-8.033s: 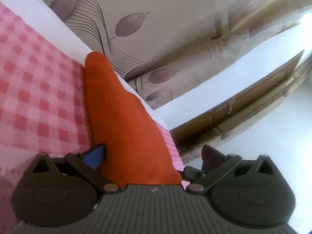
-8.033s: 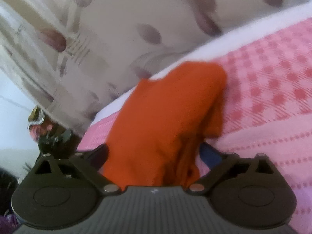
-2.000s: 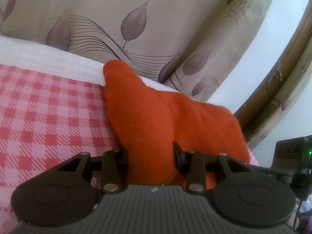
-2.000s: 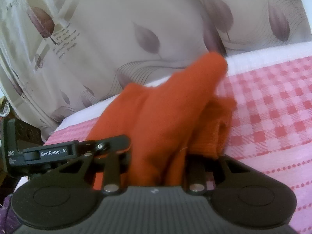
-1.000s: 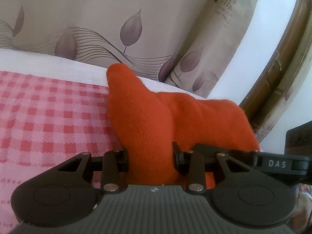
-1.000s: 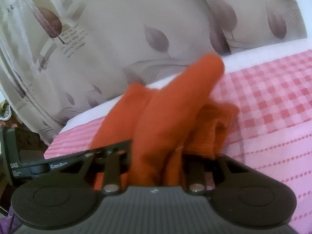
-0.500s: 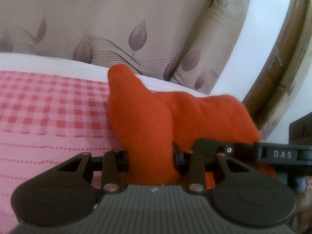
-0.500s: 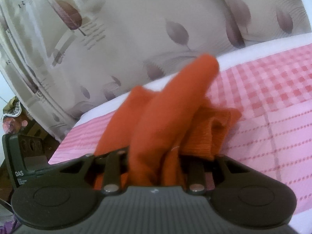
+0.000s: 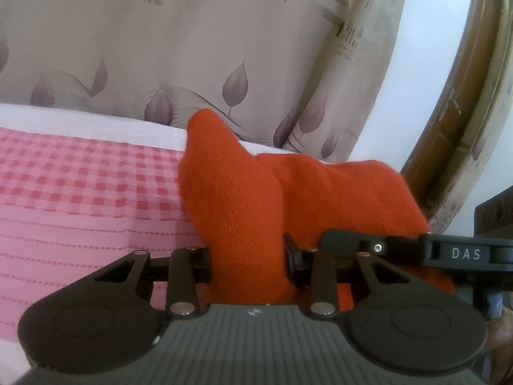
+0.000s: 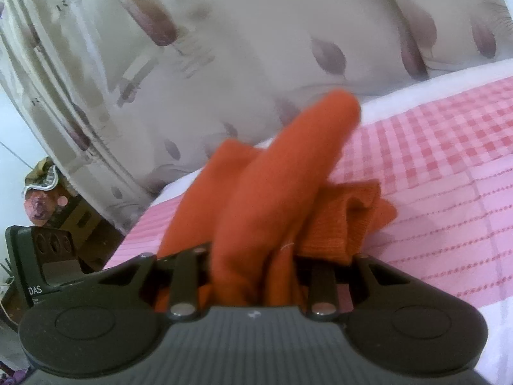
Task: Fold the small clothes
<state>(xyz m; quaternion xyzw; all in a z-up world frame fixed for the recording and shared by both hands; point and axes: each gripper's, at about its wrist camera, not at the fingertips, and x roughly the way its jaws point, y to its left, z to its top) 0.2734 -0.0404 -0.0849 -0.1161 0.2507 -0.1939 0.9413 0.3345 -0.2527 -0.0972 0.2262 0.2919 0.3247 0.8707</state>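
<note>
Left gripper (image 9: 247, 256) and right gripper (image 10: 253, 266) each pinch the orange knit garment (image 9: 243, 199) above the bed (image 9: 80, 199); judged best: lower both together, edges level.

Soft daylight, fisheye bending at edges, right wrist view motion-blurred, washed-out.

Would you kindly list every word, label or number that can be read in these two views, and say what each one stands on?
"DAS": white letters on the right gripper's black body, seen from the left wrist view.
"DAS": on the left gripper's body, at the left edge of the right wrist view; smaller print beneath it is unreadable.
"love": on a leaf printed on the curtain.
Other script on the curtain: too blurred to read.
</note>
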